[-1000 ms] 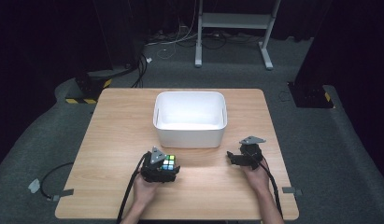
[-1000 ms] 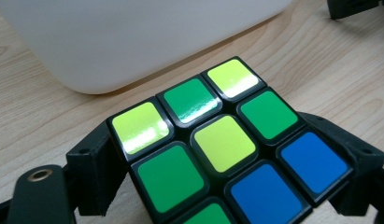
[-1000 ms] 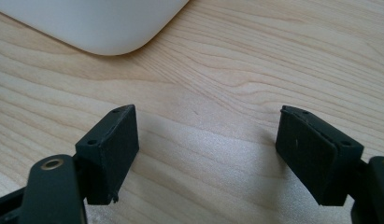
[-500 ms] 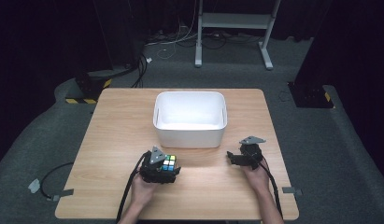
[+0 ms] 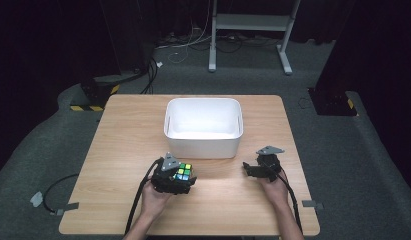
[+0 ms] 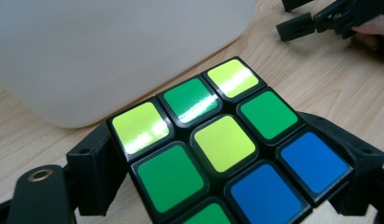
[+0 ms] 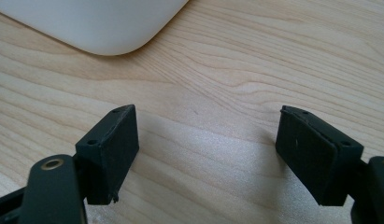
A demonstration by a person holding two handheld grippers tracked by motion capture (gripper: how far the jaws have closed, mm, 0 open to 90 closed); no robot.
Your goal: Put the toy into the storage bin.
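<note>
While the left gripper (image 5: 174,178) sits lower centre-left of the high view, jaws clamped on the black-framed puzzle cube w/ green, yellow and blue stickers (image 6: 227,144), nothing has shifted vs the earlier frames: same spot, just below the white rectangular plastic tub (image 5: 203,125). Right gripper (image 7: 206,156) rests lower right on the light wood table (image 5: 123,130), jaws wide, nothing between. Judgement: grip secured, lift into tub prob. next, not begun.
</note>
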